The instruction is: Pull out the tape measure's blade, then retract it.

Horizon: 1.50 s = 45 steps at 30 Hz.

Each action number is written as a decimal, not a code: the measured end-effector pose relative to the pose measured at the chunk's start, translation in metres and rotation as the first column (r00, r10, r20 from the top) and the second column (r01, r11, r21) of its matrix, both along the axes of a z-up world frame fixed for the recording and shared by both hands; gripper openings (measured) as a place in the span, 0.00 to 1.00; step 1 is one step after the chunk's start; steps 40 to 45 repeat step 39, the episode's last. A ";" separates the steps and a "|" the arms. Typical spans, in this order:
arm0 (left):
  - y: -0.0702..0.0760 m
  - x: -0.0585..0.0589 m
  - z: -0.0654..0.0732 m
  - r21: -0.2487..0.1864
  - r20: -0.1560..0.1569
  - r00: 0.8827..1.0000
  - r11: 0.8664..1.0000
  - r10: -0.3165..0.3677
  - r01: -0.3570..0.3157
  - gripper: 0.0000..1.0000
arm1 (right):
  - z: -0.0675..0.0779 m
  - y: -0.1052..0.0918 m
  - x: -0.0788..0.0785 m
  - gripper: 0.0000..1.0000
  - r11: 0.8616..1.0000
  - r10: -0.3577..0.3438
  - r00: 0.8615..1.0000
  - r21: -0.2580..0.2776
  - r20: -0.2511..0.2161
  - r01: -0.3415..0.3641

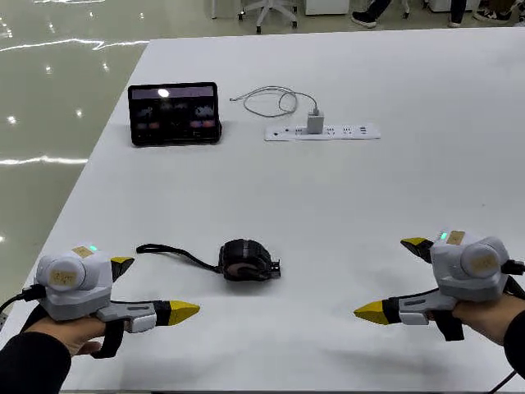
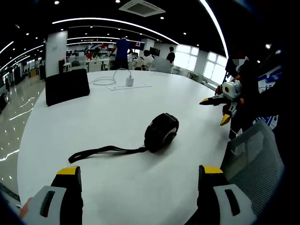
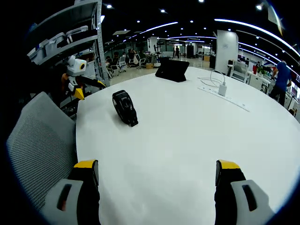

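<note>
Head view showing tape measure (image 1: 246, 260) lying between left gripper (image 1: 160, 286) at eight o'clock and right gripper (image 1: 381, 277) at four o'clock, both gaping wide, holding nothing; advising pinning it down, pinching blade hook (image 1: 277, 267) at three o'clock.

Black tape measure (image 1: 246, 259), white table (image 1: 344, 213), white power strip (image 1: 357, 131)

An open-plan office or lab hall: a long white table (image 1: 344, 189) carrying a power strip (image 1: 322, 131) and a tablet (image 1: 174, 113) stands on a glossy floor (image 1: 49, 82), with light strips (image 2: 117, 21) and a ceiling vent (image 2: 140, 7) overhead; behind are people (image 2: 123, 47) at desks, a swivel chair (image 1: 269, 10), windows (image 2: 192, 56) and metal shelving (image 3: 70, 42)
</note>
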<state>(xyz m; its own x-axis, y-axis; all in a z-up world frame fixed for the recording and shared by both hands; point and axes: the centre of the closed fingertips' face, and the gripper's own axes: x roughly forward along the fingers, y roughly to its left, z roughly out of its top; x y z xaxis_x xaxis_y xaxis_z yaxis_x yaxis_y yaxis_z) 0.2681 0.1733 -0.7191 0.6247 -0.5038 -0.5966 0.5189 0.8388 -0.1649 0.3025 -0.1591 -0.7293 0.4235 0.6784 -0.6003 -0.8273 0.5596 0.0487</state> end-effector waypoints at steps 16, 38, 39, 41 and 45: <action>0.016 -0.013 0.011 0.002 0.032 0.999 1.000 0.029 -0.029 1.00 | 0.004 -0.083 -0.028 1.00 0.990 -0.135 0.991 -0.025 0.012 0.135; 0.023 -0.014 0.022 0.027 0.027 1.000 1.000 0.009 -0.010 1.00 | 0.010 -0.114 -0.048 1.00 0.985 -0.162 0.987 -0.058 0.015 0.163; 0.024 -0.013 0.022 0.029 0.026 1.000 1.000 0.010 -0.011 1.00 | 0.010 -0.115 -0.048 1.00 0.985 -0.160 0.987 -0.061 0.017 0.161; 0.024 -0.013 0.022 0.029 0.026 1.000 1.000 0.010 -0.011 1.00 | 0.010 -0.115 -0.048 1.00 0.985 -0.160 0.987 -0.061 0.017 0.161; 0.024 -0.013 0.022 0.029 0.026 1.000 1.000 0.010 -0.011 1.00 | 0.010 -0.115 -0.048 1.00 0.985 -0.160 0.987 -0.061 0.017 0.161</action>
